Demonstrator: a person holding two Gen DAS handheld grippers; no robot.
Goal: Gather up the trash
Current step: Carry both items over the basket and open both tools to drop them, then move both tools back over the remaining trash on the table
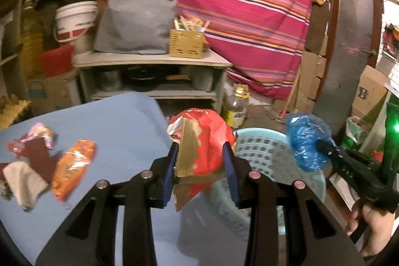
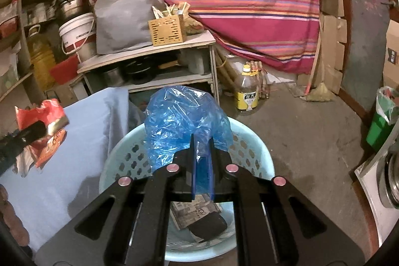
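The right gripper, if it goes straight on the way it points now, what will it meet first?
Probably the far rim of the light blue basket. The right gripper, shut on the blue plastic bag, points down over it; beyond is concrete floor. Depth is unclear.

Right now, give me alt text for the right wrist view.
The right gripper pinches a crumpled blue plastic bag above a pale blue laundry basket that already holds some trash. At the left edge, the left gripper holds a red wrapper over a blue-covered table.
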